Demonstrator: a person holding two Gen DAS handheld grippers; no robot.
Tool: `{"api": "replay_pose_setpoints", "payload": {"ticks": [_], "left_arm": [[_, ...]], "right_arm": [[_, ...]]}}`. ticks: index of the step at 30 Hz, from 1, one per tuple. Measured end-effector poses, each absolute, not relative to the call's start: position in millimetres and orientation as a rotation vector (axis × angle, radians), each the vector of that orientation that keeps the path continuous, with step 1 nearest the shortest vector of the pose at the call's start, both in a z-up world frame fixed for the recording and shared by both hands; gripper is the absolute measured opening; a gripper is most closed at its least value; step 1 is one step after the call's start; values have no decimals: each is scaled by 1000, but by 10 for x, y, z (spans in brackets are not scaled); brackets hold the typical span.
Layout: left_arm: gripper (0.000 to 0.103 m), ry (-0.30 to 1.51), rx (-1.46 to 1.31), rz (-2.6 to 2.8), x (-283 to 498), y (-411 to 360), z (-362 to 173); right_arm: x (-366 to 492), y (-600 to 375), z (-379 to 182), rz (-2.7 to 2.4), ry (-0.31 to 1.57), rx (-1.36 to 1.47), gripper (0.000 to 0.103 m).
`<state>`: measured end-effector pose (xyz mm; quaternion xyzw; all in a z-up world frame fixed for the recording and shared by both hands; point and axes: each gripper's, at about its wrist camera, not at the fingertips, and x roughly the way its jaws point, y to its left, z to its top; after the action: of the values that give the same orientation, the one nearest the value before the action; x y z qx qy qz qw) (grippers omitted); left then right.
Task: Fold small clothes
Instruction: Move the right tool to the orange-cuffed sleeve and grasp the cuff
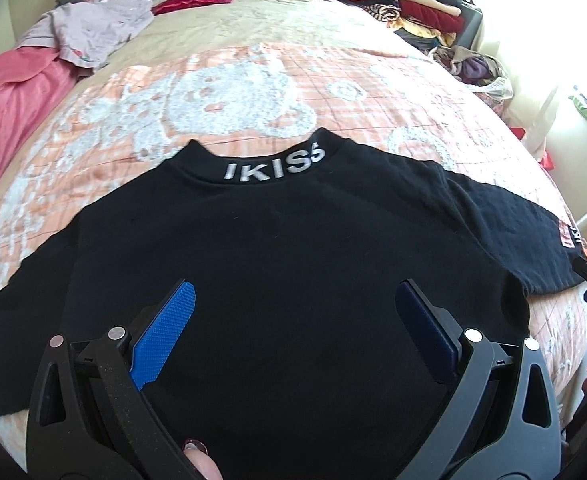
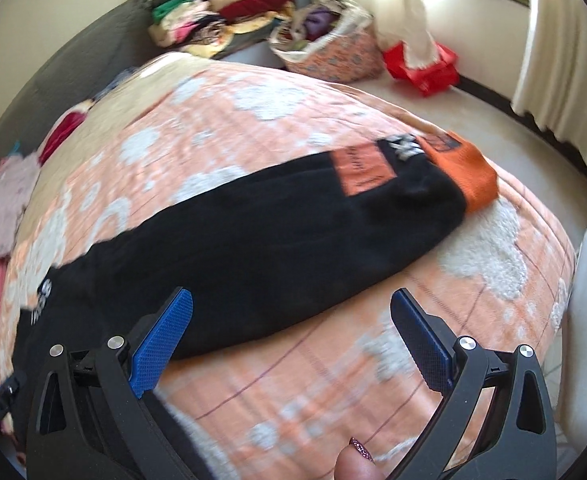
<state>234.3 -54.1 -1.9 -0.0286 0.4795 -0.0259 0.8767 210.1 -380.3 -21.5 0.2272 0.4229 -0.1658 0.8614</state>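
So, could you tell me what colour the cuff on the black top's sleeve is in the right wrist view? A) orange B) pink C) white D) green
A: the black top lies spread on the bed's blanket, and its sleeve ends in an orange cuff, beyond the open right gripper.

The left wrist camera hangs close above the black knit sweater (image 1: pixel 285 264), facing its collar at 12 o'clock. The right wrist camera sits low over the orange-and-white patterned blanket (image 2: pixel 293 380), looking along the sweater's orange-cuffed sleeve (image 2: pixel 467 178) toward 1 o'clock. Both views share sweater, blanket and the stack of folded clothes (image 1: pixel 409 4).
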Motion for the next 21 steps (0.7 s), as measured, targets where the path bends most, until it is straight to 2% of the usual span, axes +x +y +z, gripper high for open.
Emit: {"api": "replay_pose_setpoints", "payload": {"ticks": [7,12,14,16,17,19,20,21], "left_arm": [[95,1003,-64,-84,2479,-646,-93],[95,1002,-58,-65,2513,-673,-124],[95,1007,-55,-54,2535,-656,-143],[95,1008,-44,-43,2533,-658,-156],[95,1008,-35,-39,2531,-661,-160],[95,1010,-37,-40,2521,-655,-159],[95,1011,-43,-44,2517,-647,-156],[95,1010,-49,-48,2511,-642,-149]], "right_arm": [[2165,-4386,-465,-431,892,641,99],[2201,-4646,-533,-401,815,724,98],[2229,-4715,-549,-378,777,748,95],[2247,-4782,-571,-385,765,758,77],[2255,-4813,-573,-384,753,760,72],[2260,-4860,-563,-365,737,767,43],[2253,-4867,-548,-349,726,772,36],[2244,-4859,-522,-316,709,779,23]]}}
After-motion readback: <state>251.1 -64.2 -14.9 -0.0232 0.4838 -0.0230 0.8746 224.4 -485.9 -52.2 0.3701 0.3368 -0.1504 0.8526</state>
